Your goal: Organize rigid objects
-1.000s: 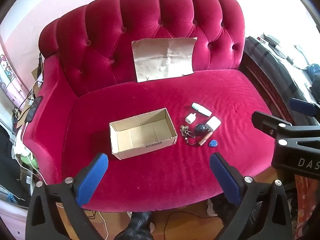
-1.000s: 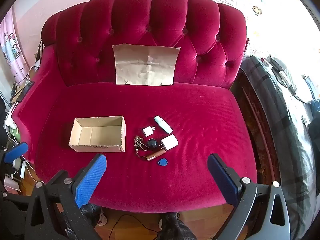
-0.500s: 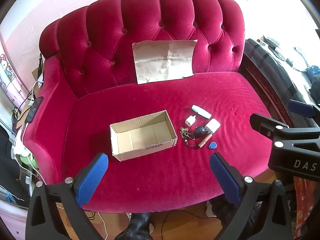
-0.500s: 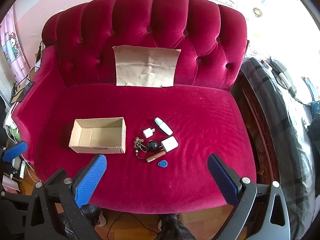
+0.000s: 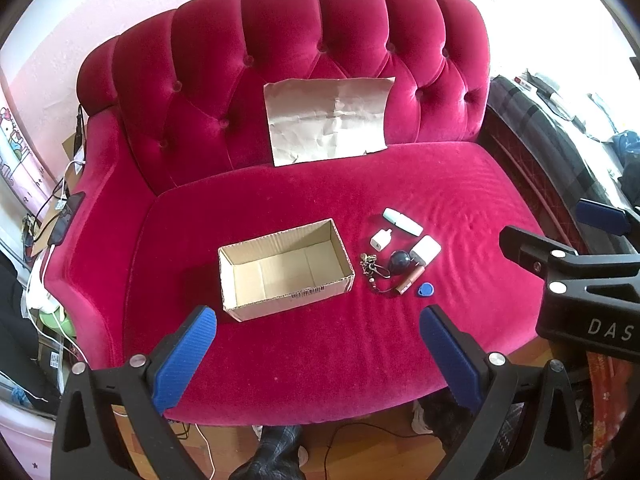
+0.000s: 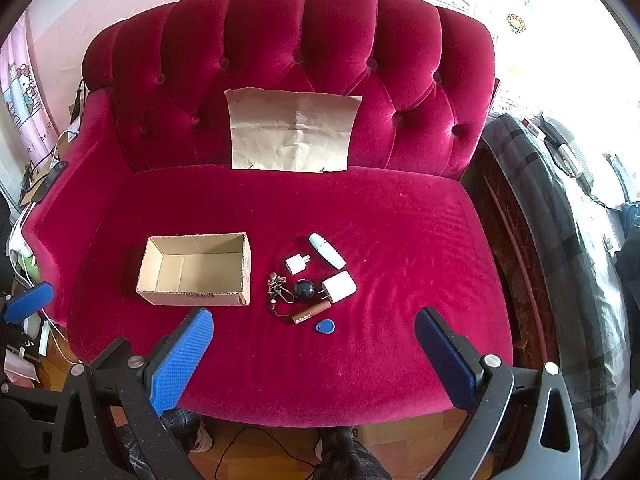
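crimson sofa (image 6: 400, 240), tan box (image 6: 192, 298), blue tag (image 6: 324, 326).

At frame centre, an open cardboard box (image 6: 195, 270) sits on the red velvet sofa (image 6: 400, 240), small items clustered just right of it, the right gripper (image 6: 314, 354) hovering below with jaws spread wide.

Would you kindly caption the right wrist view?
Open right hand-held gripper above a red sofa, empty cardboard box beside small items.

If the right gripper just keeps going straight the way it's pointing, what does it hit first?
Probably the sofa seat beside the small clutter; the right gripper is open, roughly centred near the blue key fob. Depth is unclear.
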A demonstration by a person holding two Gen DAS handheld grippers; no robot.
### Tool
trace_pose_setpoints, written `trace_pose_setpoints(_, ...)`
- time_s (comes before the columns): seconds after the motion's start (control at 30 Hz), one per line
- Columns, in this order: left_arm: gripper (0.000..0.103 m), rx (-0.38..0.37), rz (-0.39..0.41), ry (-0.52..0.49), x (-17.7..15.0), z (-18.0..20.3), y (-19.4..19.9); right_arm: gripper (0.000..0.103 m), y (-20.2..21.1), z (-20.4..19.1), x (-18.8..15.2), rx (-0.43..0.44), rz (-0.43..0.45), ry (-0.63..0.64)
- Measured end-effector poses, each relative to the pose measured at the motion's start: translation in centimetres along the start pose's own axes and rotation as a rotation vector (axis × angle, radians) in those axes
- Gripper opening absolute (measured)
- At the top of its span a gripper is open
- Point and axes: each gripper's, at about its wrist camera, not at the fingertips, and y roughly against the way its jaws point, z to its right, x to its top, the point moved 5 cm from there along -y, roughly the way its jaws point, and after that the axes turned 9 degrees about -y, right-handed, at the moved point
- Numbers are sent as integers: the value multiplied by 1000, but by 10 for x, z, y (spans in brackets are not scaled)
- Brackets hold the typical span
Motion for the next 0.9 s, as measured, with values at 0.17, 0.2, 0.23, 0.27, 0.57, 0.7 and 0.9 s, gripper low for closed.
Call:
trace_pose_setpoints(0.17, 103, -3, 2, 2, 0, 1, -2, 103, -1, 0, 0, -3, -3, -4)
trace_pose_setpoints(0.2, 103, 0, 2, 1, 1, 1, -3, 103, -1, 1, 0, -3, -3, -5)
trace_pose_setpoints(0.23, 103, 4, 2, 1, 1, 1, -3, 103, -1, 1, 0, -1, -2, -6)
trace_pose_setpoints(0.27, 103, 2, 4, 3, 1, 1, -3, 103, -1, 2, 0, -1, -1, -6)
trace_pose_setpoints(0.57, 103, 1, 9, 7, 0, 1, -5, 103, -4, 2, -1, -2, -4, 3)
trace_pose_setpoints(0.7, 103, -5, 9, 9, 0, 1, -5, 103, -4, 2, -1, -2, -3, 1)
trace_pose_setpoints(0.9, 103, -8, 13, 12, 1, -2, -5, 103, -6, 3, 0, -6, -7, 0)
